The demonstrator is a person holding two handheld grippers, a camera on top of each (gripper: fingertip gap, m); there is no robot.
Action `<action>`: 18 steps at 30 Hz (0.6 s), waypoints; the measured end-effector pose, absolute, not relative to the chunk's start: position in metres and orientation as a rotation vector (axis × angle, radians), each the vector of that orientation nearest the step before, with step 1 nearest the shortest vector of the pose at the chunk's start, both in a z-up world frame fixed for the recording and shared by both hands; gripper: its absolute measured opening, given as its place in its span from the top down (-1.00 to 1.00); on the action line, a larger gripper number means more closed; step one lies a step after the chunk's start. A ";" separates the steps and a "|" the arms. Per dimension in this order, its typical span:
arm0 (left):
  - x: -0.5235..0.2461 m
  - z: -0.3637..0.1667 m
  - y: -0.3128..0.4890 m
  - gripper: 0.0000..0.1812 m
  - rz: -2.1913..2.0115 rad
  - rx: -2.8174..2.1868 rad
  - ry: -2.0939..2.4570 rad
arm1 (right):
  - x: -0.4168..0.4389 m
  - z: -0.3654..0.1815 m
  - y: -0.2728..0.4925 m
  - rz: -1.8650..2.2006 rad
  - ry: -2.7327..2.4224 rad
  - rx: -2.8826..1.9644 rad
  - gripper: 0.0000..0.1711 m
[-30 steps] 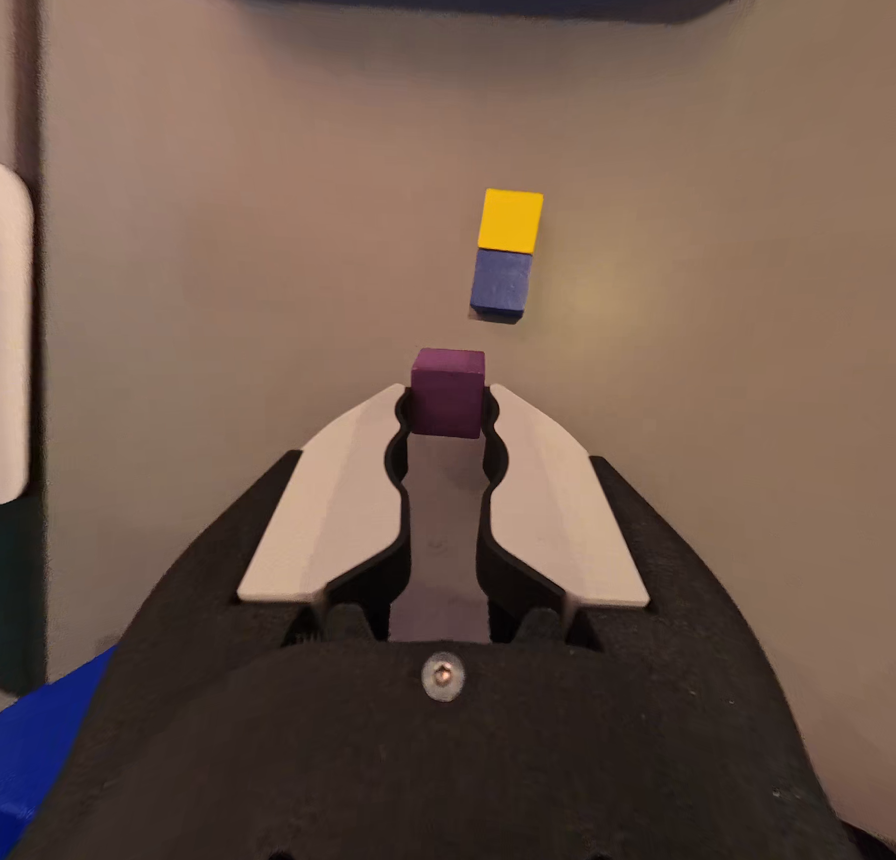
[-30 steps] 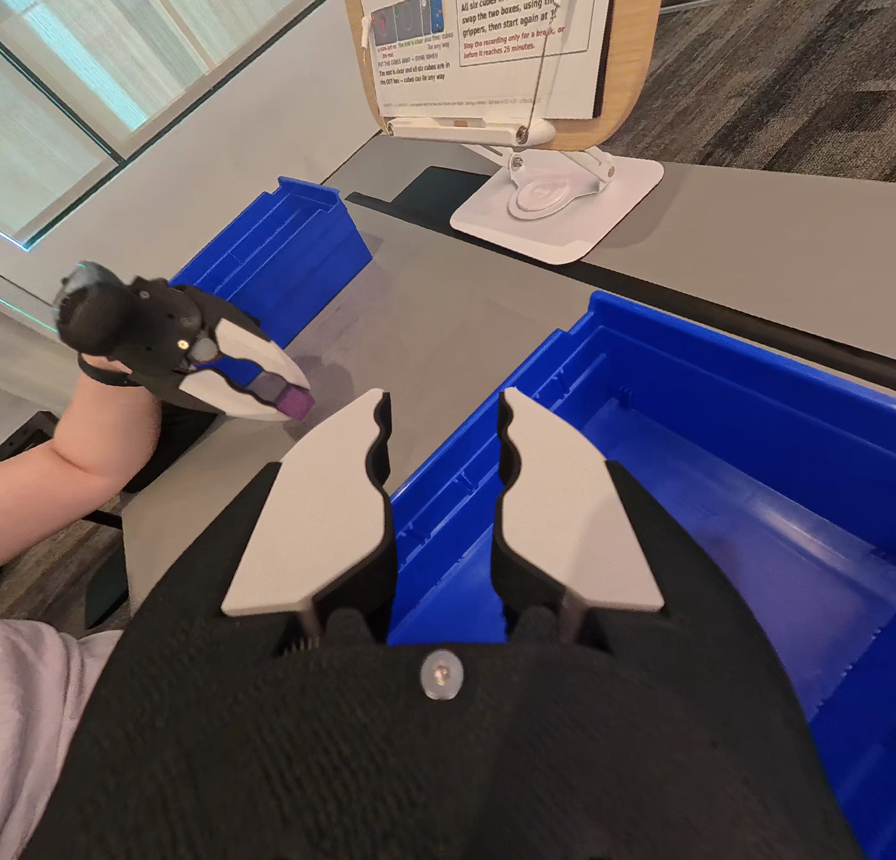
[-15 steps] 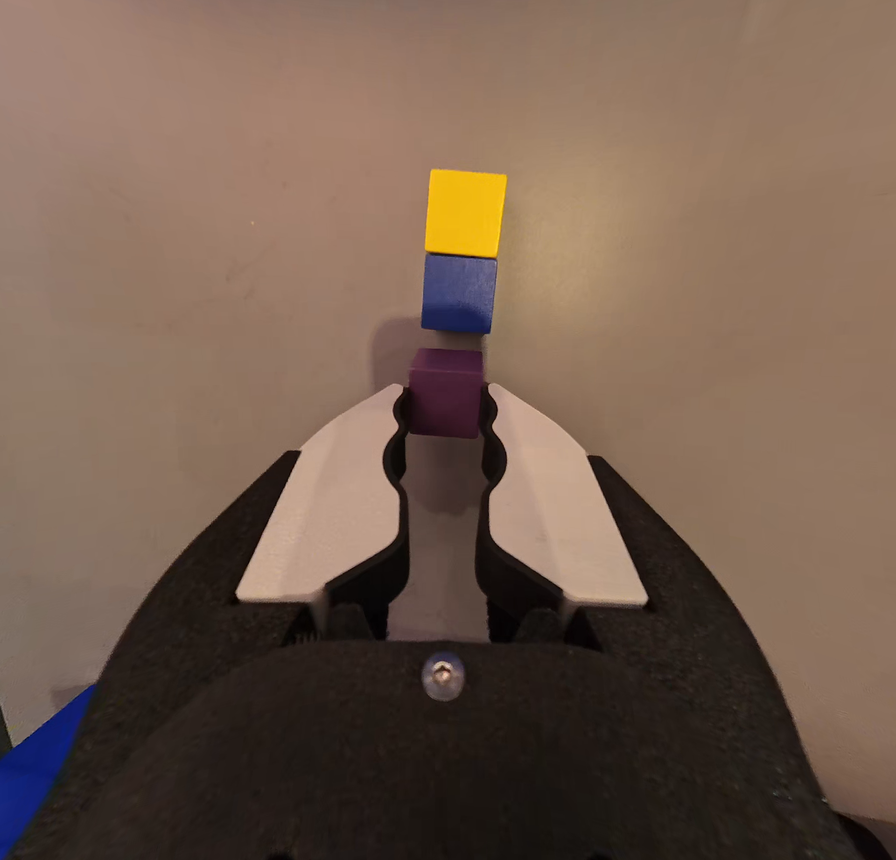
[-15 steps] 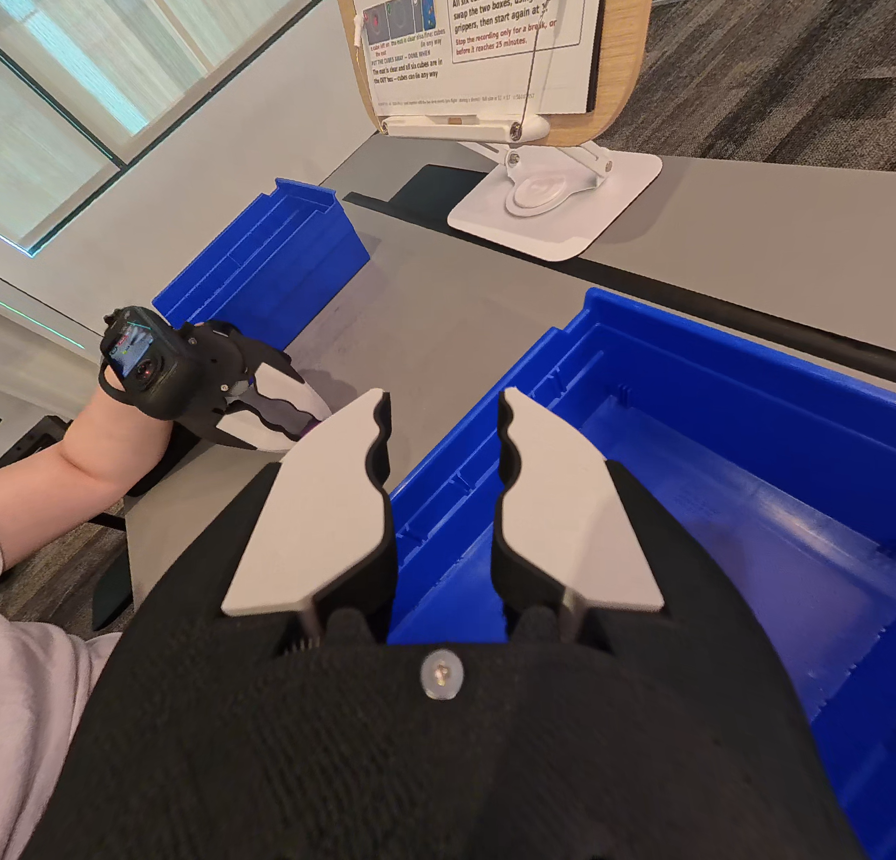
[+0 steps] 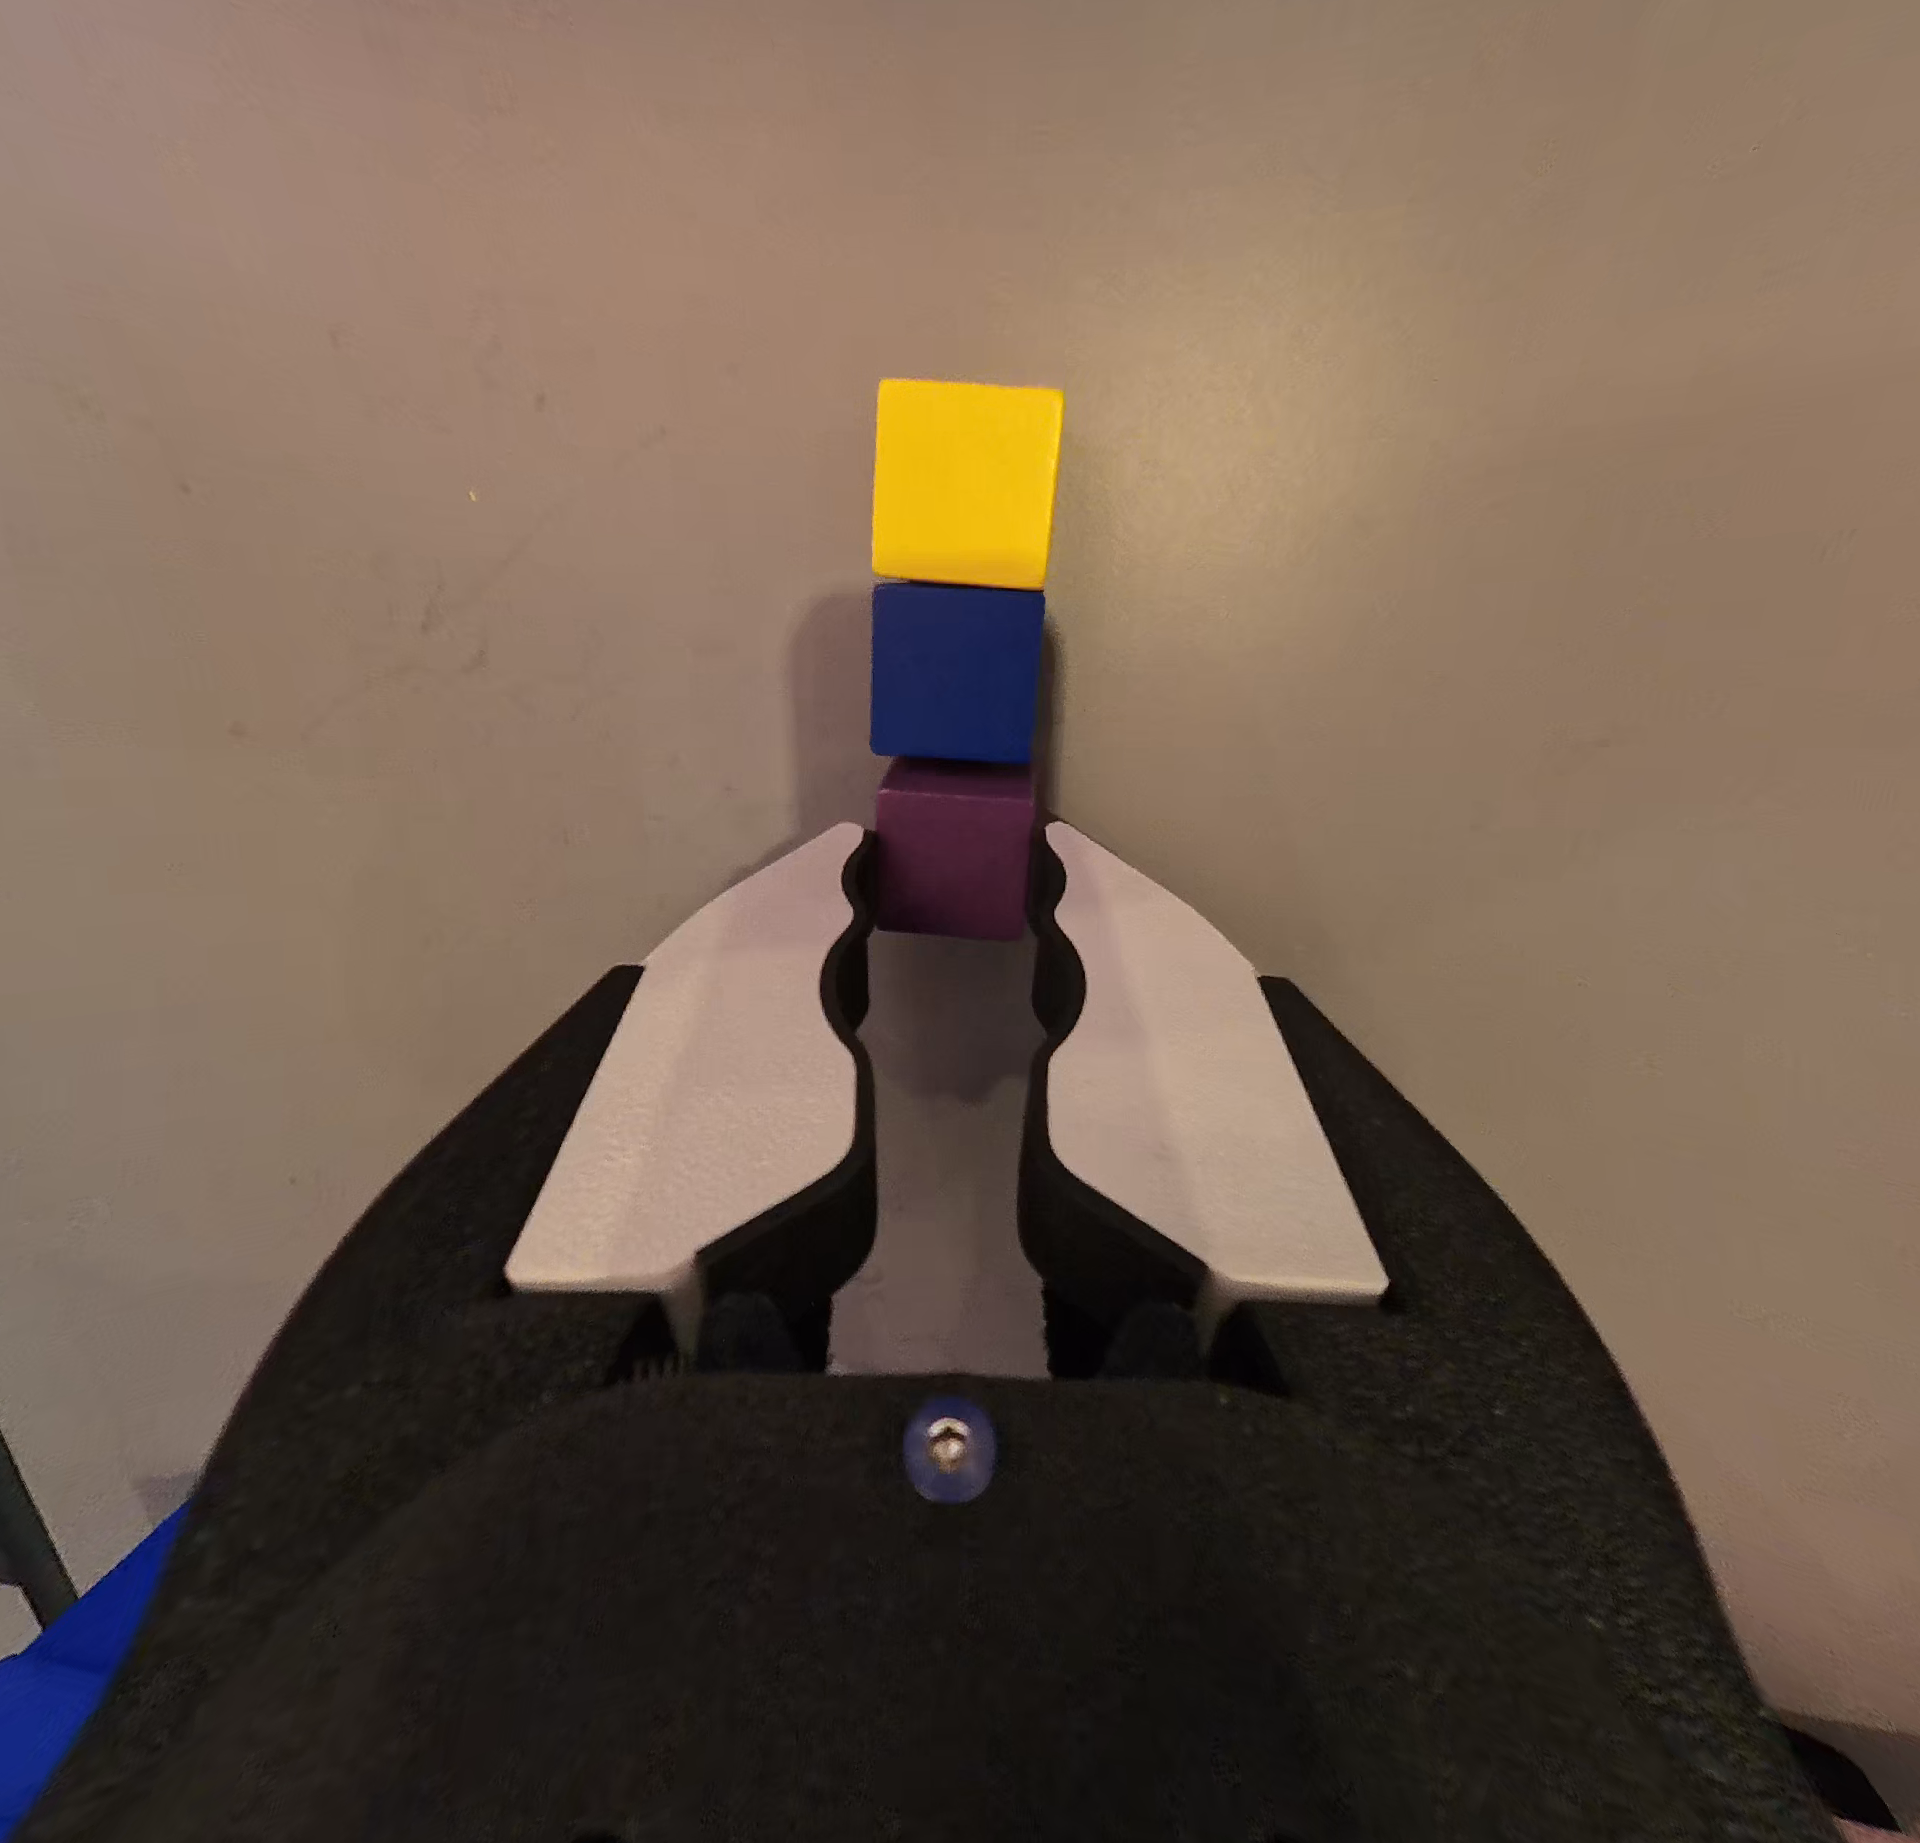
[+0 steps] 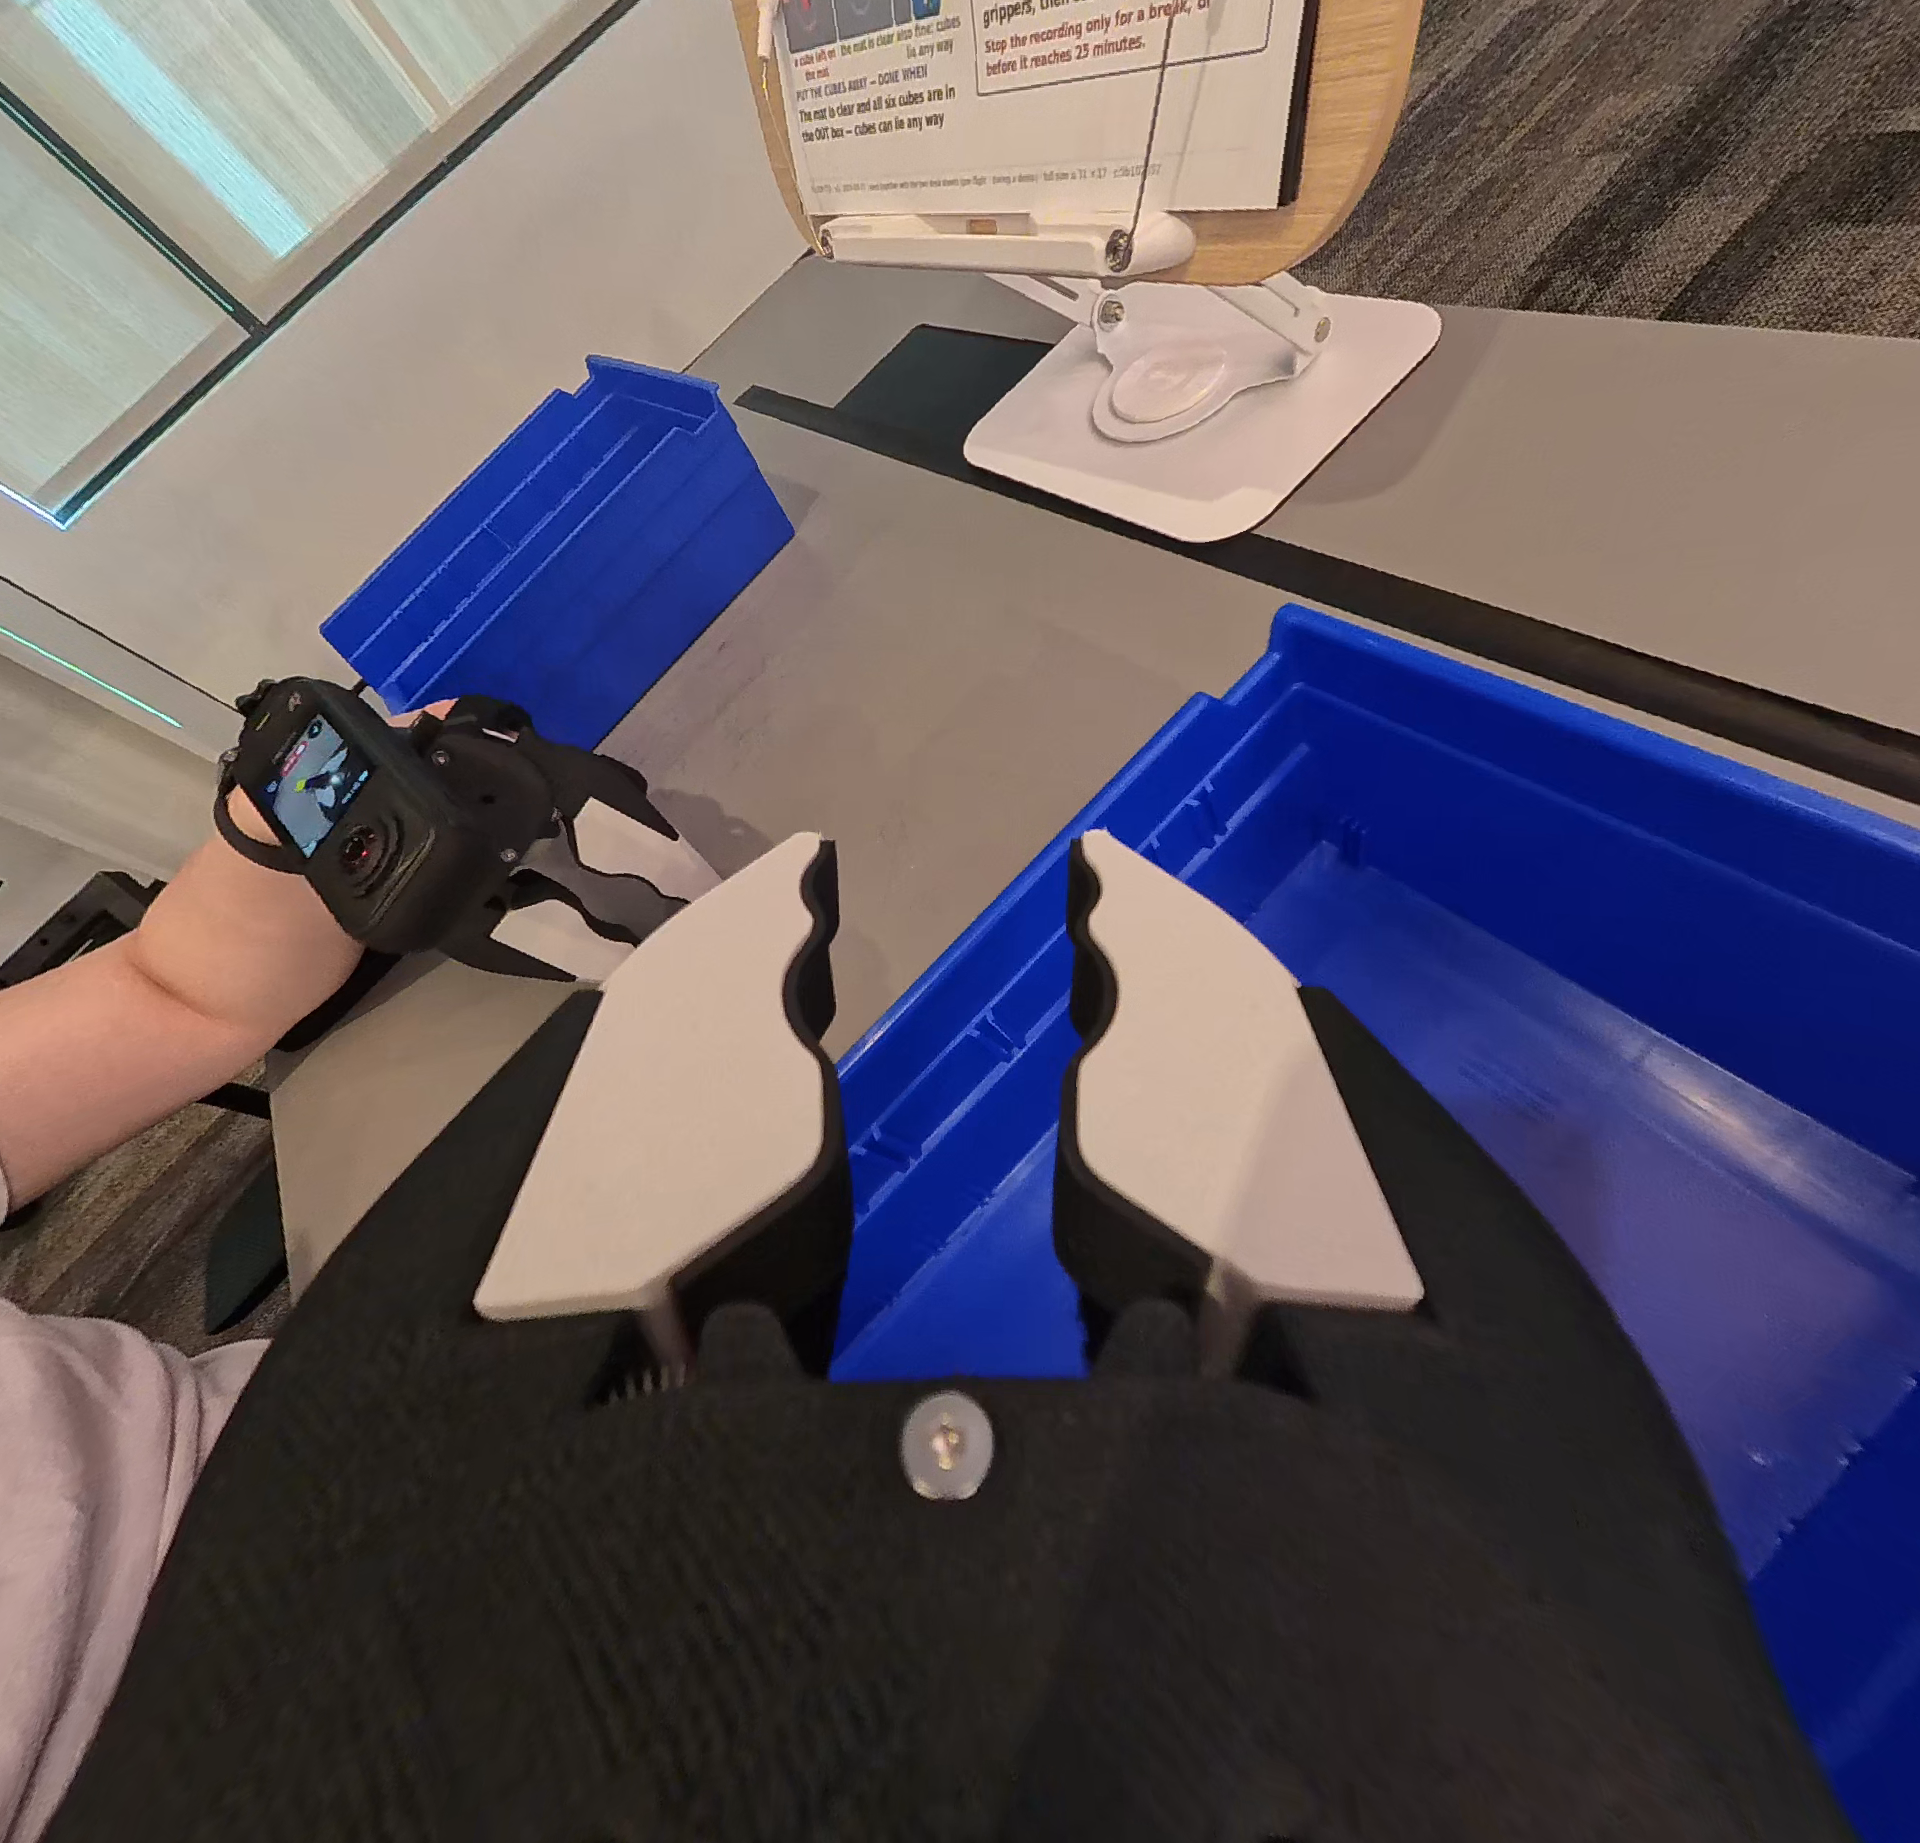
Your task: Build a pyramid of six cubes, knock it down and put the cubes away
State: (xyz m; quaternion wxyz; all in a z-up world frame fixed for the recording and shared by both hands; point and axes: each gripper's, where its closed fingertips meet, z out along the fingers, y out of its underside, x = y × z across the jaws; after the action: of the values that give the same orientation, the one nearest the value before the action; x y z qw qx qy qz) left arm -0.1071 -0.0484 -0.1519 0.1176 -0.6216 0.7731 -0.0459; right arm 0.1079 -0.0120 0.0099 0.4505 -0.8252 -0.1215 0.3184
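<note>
My left gripper [image 5: 951,848] is shut on a purple cube [image 5: 951,851] and holds it low over the grey mat, right up against a blue cube [image 5: 956,673]. A yellow cube [image 5: 966,484] lies touching the blue one on its far side, so the three stand in one line. My right gripper [image 6: 951,858] is open and empty, hovering over the near left wall of a large blue bin [image 6: 1558,962]. The left gripper also shows in the right wrist view [image 6: 623,858], pointing down at the mat; its cube is hidden there.
A second blue bin [image 6: 582,546] stands at the mat's far left. A white stand with a wooden board holding a printed sheet [image 6: 1195,391] is at the back. A person's forearm [image 6: 156,983] holds the left gripper. A blue bin corner [image 5: 62,1637] shows low left. Tip to tip, the grippers are about 25 cm apart.
My left gripper has moved forward and down with the purple cube, closing the gap to the blue cube. The right gripper has stayed open over the bin wall.
</note>
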 end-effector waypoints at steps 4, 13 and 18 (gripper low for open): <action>-0.107 -0.154 -0.047 0.70 -0.118 -1.816 2.269 | 0.108 0.010 -0.012 0.790 -0.298 -2.039 0.50; -0.105 -0.155 -0.048 0.70 -0.125 -1.813 2.276 | 0.107 0.006 -0.011 0.791 -0.301 -2.053 0.50; -0.104 -0.155 -0.048 0.70 -0.131 -1.809 2.276 | 0.106 0.005 -0.011 0.786 -0.308 -2.064 0.50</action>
State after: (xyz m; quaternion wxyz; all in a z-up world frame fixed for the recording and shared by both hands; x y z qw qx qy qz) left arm -0.1042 -0.0481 -0.1549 0.1152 -0.6175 0.7768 -0.0448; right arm 0.1058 -0.0111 0.0047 0.4400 -0.8312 -0.1241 0.3164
